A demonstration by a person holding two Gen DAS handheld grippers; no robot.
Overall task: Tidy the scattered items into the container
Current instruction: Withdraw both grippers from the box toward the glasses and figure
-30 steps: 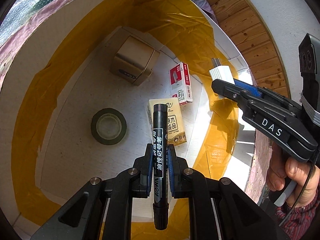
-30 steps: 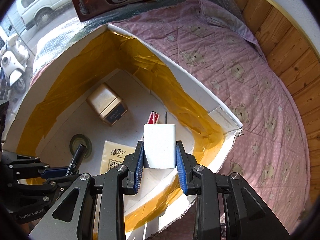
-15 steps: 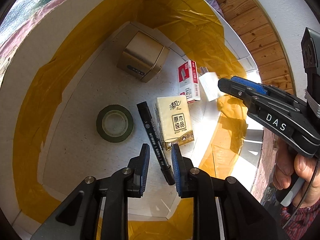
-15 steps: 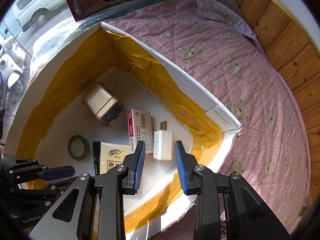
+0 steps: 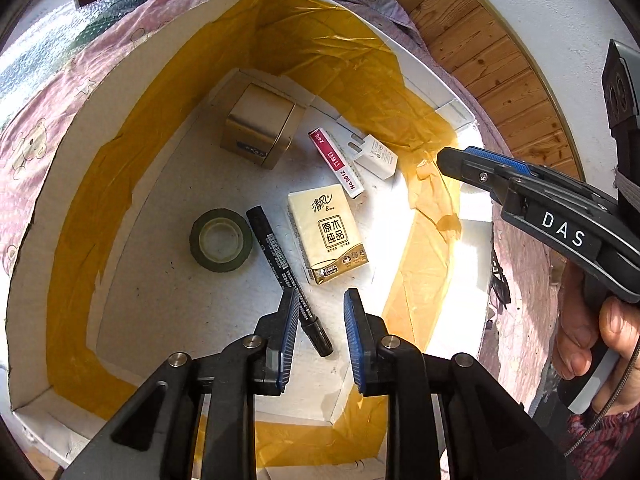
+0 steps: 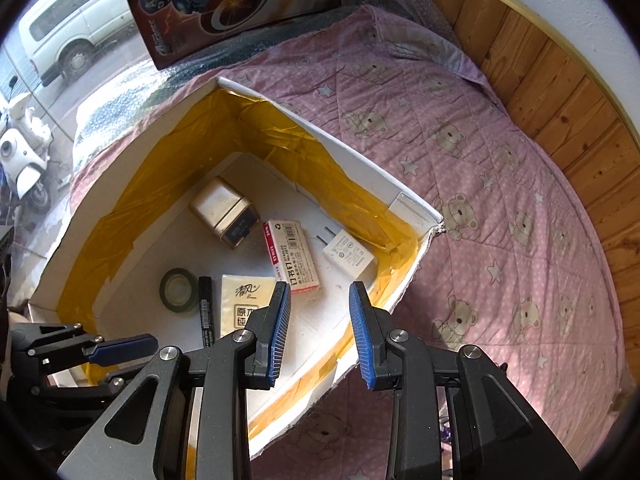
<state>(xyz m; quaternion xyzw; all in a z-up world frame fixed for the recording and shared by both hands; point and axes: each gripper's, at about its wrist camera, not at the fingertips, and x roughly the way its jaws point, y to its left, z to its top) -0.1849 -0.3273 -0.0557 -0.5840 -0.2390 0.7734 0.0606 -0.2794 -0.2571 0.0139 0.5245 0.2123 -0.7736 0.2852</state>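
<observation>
On a pink bear-print quilt (image 6: 500, 168), a black marker pen (image 5: 286, 270) and white plug charger (image 6: 348, 255) are seen inside the yellow-taped white box (image 6: 320, 138), both grippers (image 5: 318, 336) (image 6: 320, 332) spread empty, best lifted clear without snagging its walls.

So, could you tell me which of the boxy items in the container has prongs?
The white charger plug, nearest the container's right wall; the others have none.

My left tool (image 5: 318, 320) with jaws spread and empty, my right tool (image 6: 320, 312) likewise parted, my hand (image 5: 588, 336) gripping its handle
</observation>
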